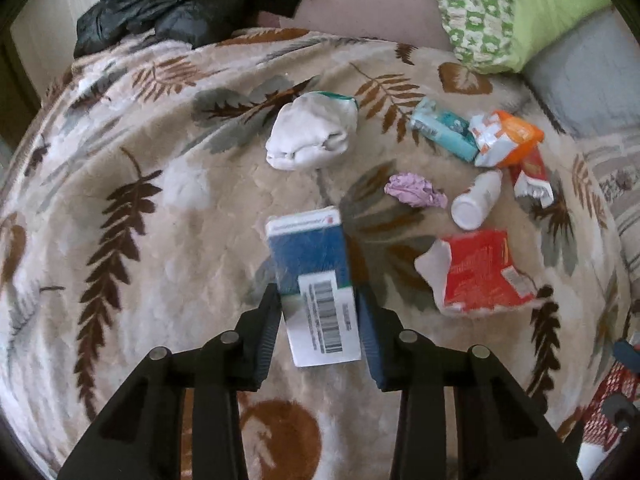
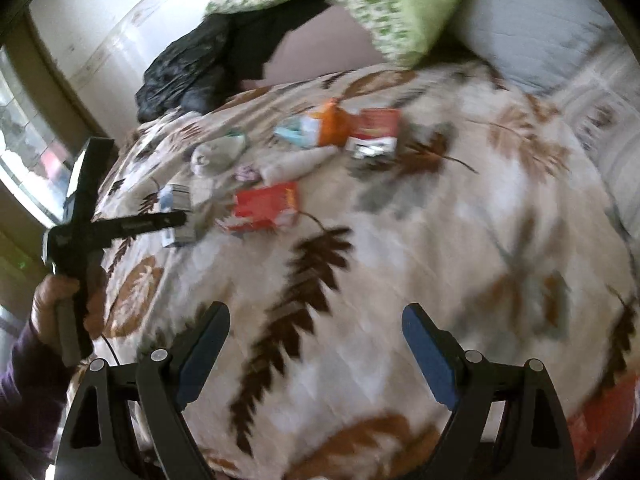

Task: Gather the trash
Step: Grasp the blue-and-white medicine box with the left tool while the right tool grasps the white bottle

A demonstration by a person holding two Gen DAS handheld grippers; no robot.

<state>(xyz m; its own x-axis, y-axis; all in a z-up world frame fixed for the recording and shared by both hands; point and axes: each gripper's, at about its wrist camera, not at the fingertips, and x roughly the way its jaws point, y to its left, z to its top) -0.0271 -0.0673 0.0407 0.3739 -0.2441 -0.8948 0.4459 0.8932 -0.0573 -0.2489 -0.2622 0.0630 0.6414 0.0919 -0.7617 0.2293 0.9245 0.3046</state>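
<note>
My left gripper point(image 1: 318, 300) is shut on a blue and white carton box point(image 1: 312, 276) with a barcode label, over the leaf-print blanket point(image 1: 160, 208). Trash lies beyond it: a white crumpled bag point(image 1: 310, 132), a purple wad point(image 1: 414, 190), a white bottle point(image 1: 476, 200), a red torn packet point(image 1: 476, 272), a teal packet point(image 1: 442, 128), an orange and white packet point(image 1: 506, 136) and a red cigarette pack point(image 1: 532, 174). My right gripper point(image 2: 316, 336) is open and empty above bare blanket. In the right wrist view the left gripper point(image 2: 176, 220) holds the box point(image 2: 178, 216) at left.
A black jacket point(image 1: 160, 4) lies at the blanket's far edge, a green patterned pillow point(image 1: 492, 4) at the far right with a grey cushion point(image 1: 576, 68) beside it. A window point(image 2: 24, 140) is at the left in the right wrist view. A red patterned thing point(image 1: 608, 396) shows at the lower right edge.
</note>
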